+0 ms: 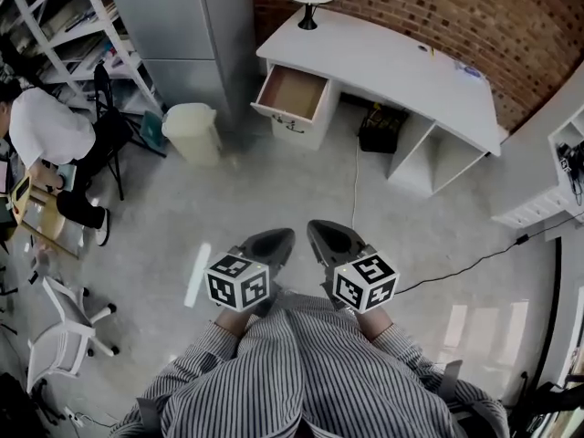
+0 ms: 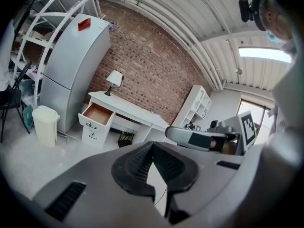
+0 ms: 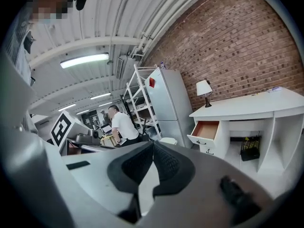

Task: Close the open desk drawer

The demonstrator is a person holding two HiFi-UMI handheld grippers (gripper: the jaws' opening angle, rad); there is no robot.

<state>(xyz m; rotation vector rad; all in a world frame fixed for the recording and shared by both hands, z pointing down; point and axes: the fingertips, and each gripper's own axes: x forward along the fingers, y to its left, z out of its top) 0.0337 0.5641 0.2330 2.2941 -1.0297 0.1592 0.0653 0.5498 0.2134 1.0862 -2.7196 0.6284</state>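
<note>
Head view: my left claw (image 1: pixel 274 237) and right claw (image 1: pixel 321 231) hang side by side, and the drawer (image 1: pixel 292 93) stands pulled out of the white worktop (image 1: pixel 401 67), far ahead of both

Left gripper view: my left claw's jaws are pressed together at the tips, holding nothing; the drawer (image 2: pixel 98 114) lies well ahead, to their left

Right gripper view: my right claw is likewise closed and empty; the drawer (image 3: pixel 207 129) sits ahead to its right, beside a dark thing (image 3: pixel 250 147), perhaps a basket, under the worktop

The floor (image 1: pixel 274 190) lies bare from the near side up to the far drawer (image 1: pixel 290 94). A pale bin (image 1: pixel 192 132) stands left of it, a black box (image 1: pixel 381 130) and thin cable (image 1: pixel 355 176) right.
</note>
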